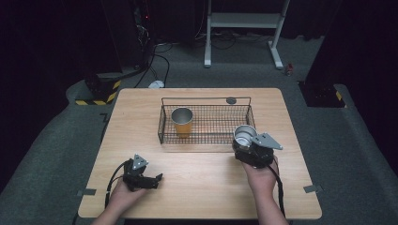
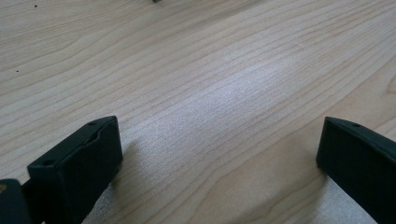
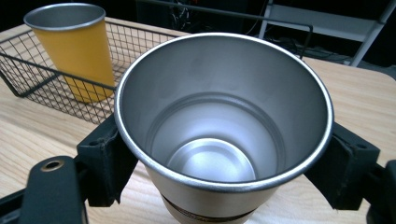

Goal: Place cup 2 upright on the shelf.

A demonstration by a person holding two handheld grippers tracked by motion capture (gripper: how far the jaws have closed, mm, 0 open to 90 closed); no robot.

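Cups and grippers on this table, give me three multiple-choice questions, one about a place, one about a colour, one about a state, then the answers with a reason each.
1. Where does the yellow cup stand?
A. Inside the wire basket
B. On the bare table beside the basket
C. In the left gripper

2. What colour is the outside of the cup in the basket?
A. Blue
B. Yellow
C. Red

3. How is the left gripper?
A. Shut on a cup
B. Shut on nothing
C. Open, over bare wood

Answers:
1 A, the high view shows mesh walls all around it.
2 B, the right gripper view shows its yellow wall under a metal rim.
3 C, the left gripper view shows its jaws wide apart above the table; it is the right gripper that clamps the steel cup.
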